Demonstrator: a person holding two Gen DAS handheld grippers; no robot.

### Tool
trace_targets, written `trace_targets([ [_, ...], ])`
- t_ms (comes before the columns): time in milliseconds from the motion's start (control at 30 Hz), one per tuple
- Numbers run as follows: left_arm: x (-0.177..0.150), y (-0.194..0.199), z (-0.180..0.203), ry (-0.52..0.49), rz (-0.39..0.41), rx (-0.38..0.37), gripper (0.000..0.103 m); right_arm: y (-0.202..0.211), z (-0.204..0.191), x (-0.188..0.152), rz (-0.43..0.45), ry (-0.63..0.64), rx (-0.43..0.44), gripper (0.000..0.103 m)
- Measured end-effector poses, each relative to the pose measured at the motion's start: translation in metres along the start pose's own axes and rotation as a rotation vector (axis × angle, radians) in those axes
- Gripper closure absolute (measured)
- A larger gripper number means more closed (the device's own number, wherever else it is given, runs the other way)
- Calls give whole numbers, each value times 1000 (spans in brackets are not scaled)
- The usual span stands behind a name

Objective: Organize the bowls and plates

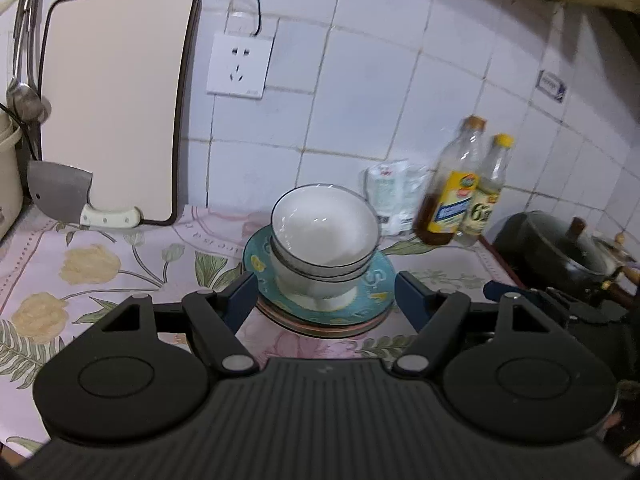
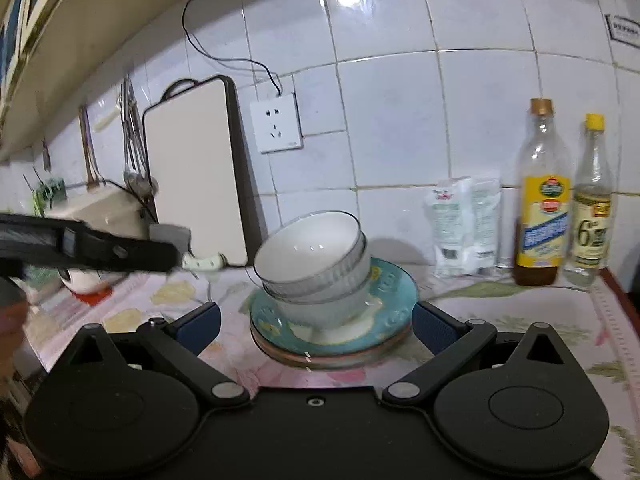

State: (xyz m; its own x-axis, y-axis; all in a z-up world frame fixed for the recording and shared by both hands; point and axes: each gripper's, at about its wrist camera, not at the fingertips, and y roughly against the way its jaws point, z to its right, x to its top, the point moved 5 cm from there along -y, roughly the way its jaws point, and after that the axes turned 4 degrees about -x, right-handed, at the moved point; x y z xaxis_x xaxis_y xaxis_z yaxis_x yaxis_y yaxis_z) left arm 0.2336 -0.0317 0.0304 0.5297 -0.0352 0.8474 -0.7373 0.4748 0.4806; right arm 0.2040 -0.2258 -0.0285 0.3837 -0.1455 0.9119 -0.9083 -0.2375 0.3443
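A stack of white bowls [image 1: 324, 236] with dark rims stands on a teal plate [image 1: 372, 284] that tops a small pile of plates on the floral counter cloth. The top bowl leans. The same bowls [image 2: 308, 256] and teal plate [image 2: 392, 296] show in the right wrist view. My left gripper [image 1: 326, 294] is open and empty, its blue fingers on either side of the plate pile's near edge. My right gripper [image 2: 316, 324] is open and empty, its fingers flanking the pile's near edge. The left gripper's body [image 2: 92, 248] crosses the left of the right wrist view.
A cutting board [image 1: 116, 108] leans on the tiled wall with a cleaver [image 1: 64, 196] at its foot. Two bottles [image 1: 460, 196] and a white packet [image 1: 394, 196] stand right of the pile. A dark pot [image 1: 560, 252] sits far right. A rice cooker [image 1: 8, 176] is at far left.
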Motion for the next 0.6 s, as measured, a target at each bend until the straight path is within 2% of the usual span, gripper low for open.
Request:
trace_targets([
  [167,-7,29,5,-7,34,11,25,14,-4,-11,-53,11,-34,0],
  [300,-23,47,3,-39,66,52,20,25,-7,-18,-70,5,-154,0],
  [400,-38,48,2,-52,47,81,18,38,-8,-19,-71,-16,-253,0],
  [500,-52,48,1,-52,36,91,12,53,-3,-24,-97,-88,-235,0],
  [600,-63,48,-1,-61,48,117,6,73,2,-31,-39,-140,-252,0],
])
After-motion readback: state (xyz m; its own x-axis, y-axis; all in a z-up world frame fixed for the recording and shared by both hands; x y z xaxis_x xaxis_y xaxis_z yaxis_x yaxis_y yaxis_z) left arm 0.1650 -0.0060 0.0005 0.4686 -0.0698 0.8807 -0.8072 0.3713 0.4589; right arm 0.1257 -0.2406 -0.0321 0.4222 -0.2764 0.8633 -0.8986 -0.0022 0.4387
